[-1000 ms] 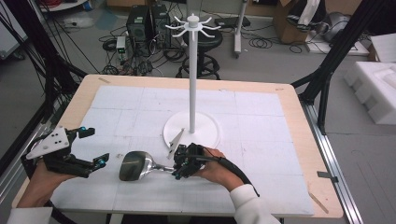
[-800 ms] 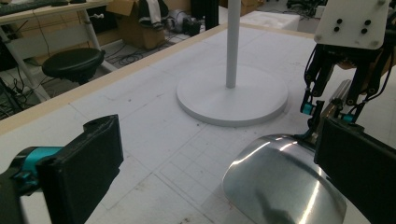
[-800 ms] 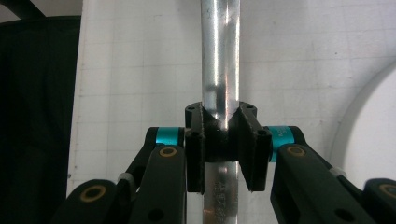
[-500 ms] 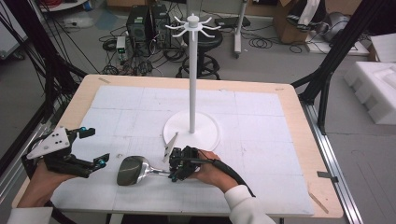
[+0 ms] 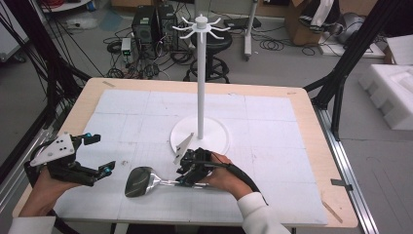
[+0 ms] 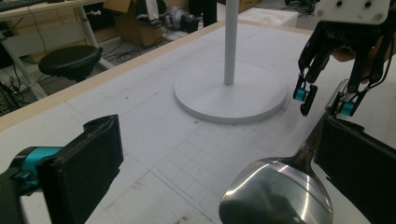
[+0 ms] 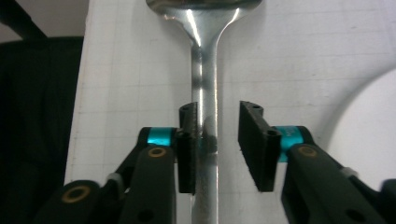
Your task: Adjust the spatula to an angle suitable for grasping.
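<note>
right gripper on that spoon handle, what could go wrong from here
The right gripper straddles the spoon handle off-centre: one pad touches it and a gap is left at the other, so closing may push or twist the handle rather than clamp it squarely. The stand base lies close beside the right gripper, so a lift or swing could knock it. The open left gripper sits near the bowl and could bump it.

The person's left hand [image 5: 46, 187] holds the left tool [image 5: 100, 156] at the near left of the desk [image 5: 311, 161], its jaws spread wide and pointing to the right, with nothing between them. The right hand [image 5: 224, 176] holds the right tool [image 5: 187, 171] near the middle of the near edge, pointing left and low over the surface. Its jaws stand parted; in the right gripper view, one pad touches a metal handle [image 7: 205, 93] and the other stands apart from it.
</note>
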Available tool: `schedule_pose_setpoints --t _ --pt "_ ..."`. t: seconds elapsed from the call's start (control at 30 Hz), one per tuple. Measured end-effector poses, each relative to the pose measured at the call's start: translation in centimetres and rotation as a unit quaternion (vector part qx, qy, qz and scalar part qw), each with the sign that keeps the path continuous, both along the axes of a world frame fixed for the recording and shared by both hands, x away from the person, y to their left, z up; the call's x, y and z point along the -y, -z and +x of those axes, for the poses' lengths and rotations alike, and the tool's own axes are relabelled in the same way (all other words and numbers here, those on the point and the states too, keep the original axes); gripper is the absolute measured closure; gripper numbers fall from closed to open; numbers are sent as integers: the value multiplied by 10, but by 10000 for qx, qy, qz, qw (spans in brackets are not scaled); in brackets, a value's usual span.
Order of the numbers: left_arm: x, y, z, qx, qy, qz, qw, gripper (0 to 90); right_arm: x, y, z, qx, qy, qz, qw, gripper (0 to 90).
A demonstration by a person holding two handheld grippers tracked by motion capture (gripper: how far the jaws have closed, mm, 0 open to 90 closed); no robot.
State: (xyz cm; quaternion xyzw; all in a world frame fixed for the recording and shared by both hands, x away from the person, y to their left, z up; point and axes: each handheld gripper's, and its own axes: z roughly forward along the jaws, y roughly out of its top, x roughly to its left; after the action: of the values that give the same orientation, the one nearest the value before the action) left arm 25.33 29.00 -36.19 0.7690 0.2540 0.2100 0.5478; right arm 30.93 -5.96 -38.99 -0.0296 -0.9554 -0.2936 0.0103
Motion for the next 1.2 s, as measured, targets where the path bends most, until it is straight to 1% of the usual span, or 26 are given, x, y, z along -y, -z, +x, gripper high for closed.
schedule_pose_setpoints --t 0.03,0.07,0.1,0.13,0.17,0.2,0.23,0.27,0.3,0.37,0.4,0.47,0.53,0.57,0.63,0.7,0.73,0.8,0.83,0.93,0.97,1.0,1.03,1.07,1.1,1.2 --pt "0 0 0 4 4 -2 10000 18 4 -4 -2 -37 83 35 10000 606" --pt "1 0 0 6 7 6 10000 18 6 -6 -1 -12 80 91 9999 584" --pt "1 0 0 8 18 12 10000 18 10 -10 -2 5 146 212 9997 540" --pt "2 0 0 2 16 8 10000 17 13 -12 -2 57 163 261 9995 504" --pt "2 0 0 12 31 18 10000 17 18 -15 -4 44 226 340 9992 446" --pt "3 0 0 7 40 14 10000 18 21 -17 -4 68 265 389 9989 410" --pt "4 -1 0 11 61 17 10000 18 25 -19 -5 124 291 458 9984 342" --pt "4 -1 -1 11 80 13 10000 18 30 -21 -6 151 329 489 9981 307" --pt "5 -1 -1 4 86 13 10000 18 34 -23 -7 257 425 542 9973 287" --pt "6 0 -1 3 96 19 10000 18 45 -27 -9 348 589 680 9953 210" --pt "7 0 -1 -1 98 28 9999 18 50 -28 -10 403 663 815 9937 170" --pt "9 0 0 -25 105 11 9999 18 62 -31 -11 382 803 1026 9907 114" --pt "11 1 0 -47 141 40 9999 18 74 -32 -12 442 1026 1296 9852 34" --pt "12 2 0 -66 159 44 9998 18 81 -33 -13 396 1129 1419 9826 5" --pt "16 3 0 -83 198 55 9998 18 93 -35 -15 404 1293 1671 9766 4" --pt "19 2 0 -85 245 85 9996 18 106 -37 -18 479 1349 1862 9720 4" --pt "21 2 0 -101 272 81 9995 18 112 -37 -19 529 1400 1986 9686 4" --pt "25 1 0 -91 361 133 9992 18 125 -38 -22 608 1440 2179 9634 4" --pt "27 1 0 -90 399 142 9991 18 131 -39 -24 626 1509 2242 9607 4" --pt "34 -2 3 -107 522 143 9985 17 148 -39 -27 755 1563 2571 9507 4" --pt "36 -2 5 -108 597 132 9981 18 153 -39 -29 790 1569 2698 9468 4" --pt "38 -3 7 -122 695 105 9975 18 158 -38 -29 825 1556 2789 9440 4" --pt "40 -4 8 -119 799 82 9967 18 162 -38 -29 827 1562 2790 9439 4" --pt "43 -5 9 -143 893 87 9959 18 165 -39 -30 830 1594 2805 9429 4" --pt "44 -6 10 -172 961 109 9952 18 170 -39 -30 886 1601 2878 9400 4" --pt "50 -11 15 -210 1149 165 9930 18 177 -39 -30 956 1668 2945 9361 4"
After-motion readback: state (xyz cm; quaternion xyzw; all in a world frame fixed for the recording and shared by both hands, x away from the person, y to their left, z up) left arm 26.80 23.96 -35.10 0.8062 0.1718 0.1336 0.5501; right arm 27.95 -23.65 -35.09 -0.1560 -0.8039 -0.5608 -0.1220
